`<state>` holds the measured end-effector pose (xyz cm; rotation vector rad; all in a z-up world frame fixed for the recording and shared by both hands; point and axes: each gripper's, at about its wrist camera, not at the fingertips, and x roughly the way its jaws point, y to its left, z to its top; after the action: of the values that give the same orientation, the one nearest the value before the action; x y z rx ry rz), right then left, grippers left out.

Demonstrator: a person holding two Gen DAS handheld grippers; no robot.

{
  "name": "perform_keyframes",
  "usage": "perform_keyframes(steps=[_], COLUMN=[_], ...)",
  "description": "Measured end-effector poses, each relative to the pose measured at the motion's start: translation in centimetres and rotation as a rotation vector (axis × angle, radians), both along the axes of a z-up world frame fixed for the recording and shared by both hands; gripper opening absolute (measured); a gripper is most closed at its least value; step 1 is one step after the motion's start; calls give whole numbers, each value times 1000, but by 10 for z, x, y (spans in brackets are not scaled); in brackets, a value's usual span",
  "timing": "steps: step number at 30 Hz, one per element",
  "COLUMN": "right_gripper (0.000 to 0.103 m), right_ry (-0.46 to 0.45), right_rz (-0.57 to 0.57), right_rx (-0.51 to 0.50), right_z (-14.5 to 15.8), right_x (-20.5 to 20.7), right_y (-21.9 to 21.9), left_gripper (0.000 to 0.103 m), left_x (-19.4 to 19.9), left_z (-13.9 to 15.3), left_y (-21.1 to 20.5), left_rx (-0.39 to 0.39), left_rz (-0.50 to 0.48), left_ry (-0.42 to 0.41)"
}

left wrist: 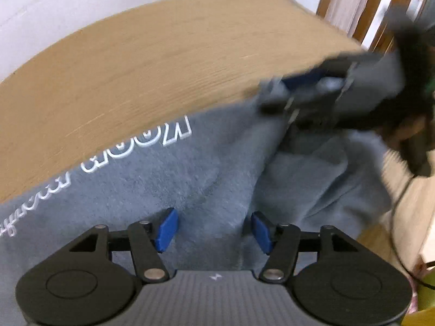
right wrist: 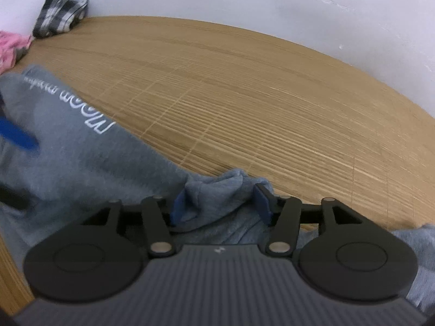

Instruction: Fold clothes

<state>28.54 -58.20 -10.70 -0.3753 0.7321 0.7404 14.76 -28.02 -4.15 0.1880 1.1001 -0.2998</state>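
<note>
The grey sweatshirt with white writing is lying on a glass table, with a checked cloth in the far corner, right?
Not glass. The grey sweatshirt with white writing lies on a wooden table, as the right wrist view shows. The checked cloth is indeed in the far corner.

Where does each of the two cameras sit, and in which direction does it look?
Left wrist view: sits on the left gripper, looks down on the grey sweatshirt and wooden table; the right gripper and a hand show.
Right wrist view: sits on the right gripper, looks across the table to the white wall; a crumpled fold lies between its open fingers.
Both share sweatshirt, lettering and table.
</note>
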Motion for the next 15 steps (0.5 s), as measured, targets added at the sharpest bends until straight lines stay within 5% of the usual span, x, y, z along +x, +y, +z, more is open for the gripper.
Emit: perform_keyframes(steps=[5, 8, 12, 15], right_gripper=[56, 56, 55, 56], right_ry=[-73, -16, 59, 79], right_rz=[-106, -53, -57, -80], right_rx=[172, 245, 111, 135], right_z=[30, 31, -10, -15], right_x=[-24, -34, -31, -33], right_y=[-13, -8, 6, 0], left_gripper=[76, 77, 82, 82], left_x=[-14, -12, -13, -15], left_z=[-8, -6, -2, -10], left_y=[-23, -22, -22, -23], left_rx=[113, 96, 93, 113], left_rz=[-95, -76, -68, -65], left_ry=[-59, -43, -32, -33])
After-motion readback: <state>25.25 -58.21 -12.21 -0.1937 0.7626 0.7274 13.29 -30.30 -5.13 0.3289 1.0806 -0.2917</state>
